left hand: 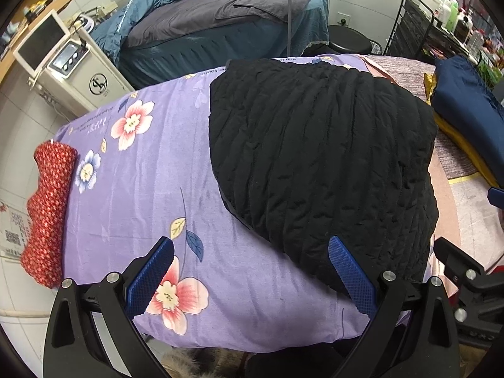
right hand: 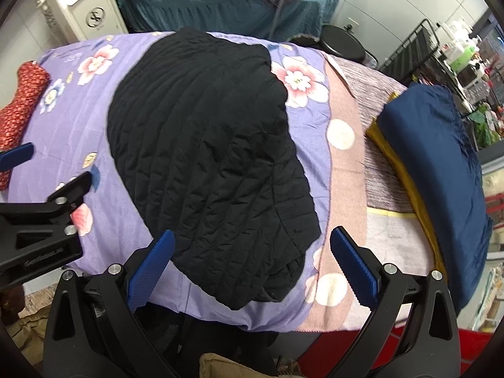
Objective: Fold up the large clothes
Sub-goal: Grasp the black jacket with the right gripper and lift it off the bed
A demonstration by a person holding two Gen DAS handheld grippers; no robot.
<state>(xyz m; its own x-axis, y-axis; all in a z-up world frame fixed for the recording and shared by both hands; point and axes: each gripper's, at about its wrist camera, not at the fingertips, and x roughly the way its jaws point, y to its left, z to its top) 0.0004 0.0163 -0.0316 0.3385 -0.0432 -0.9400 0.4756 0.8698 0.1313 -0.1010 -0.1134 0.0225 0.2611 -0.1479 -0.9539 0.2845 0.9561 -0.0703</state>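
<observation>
A big black quilted coat (left hand: 321, 170) lies folded up on a purple sheet with flowers (left hand: 132, 189). The coat is a thick, puffy pile with lines of stitching running across it. It sits in the middle of the sheet, a bit toward the right side, and its near edge hangs close to the near edge of the bed.

The left gripper (left hand: 252, 274) is near the close edge of the bed, with its two blue pads spread wide apart. Nothing is between them. The left pad (left hand: 151, 277) is over the purple sheet, beside a pink flower, and the right pad is over the near corner of the coat.

The right gripper (right hand: 252, 267) is also spread wide with nothing in it. Its left pad (right hand: 151, 271) is over the near edge of the coat, and its right pad is over a pink cloth with white dots (right hand: 343, 163) that lies just to the right of the purple sheet.

On the far left of the sheet is a red bumpy pillow (left hand: 47, 208) (it has little white specks on it). On the right there is a dark blue folded cloth (right hand: 434, 170) lying on top of a yellow one (right hand: 406, 182), well apart from the coat. Far behind stands another bed with grey and blue covers (left hand: 201, 22), and a white machine with a screen (left hand: 63, 60) stands to its left.
</observation>
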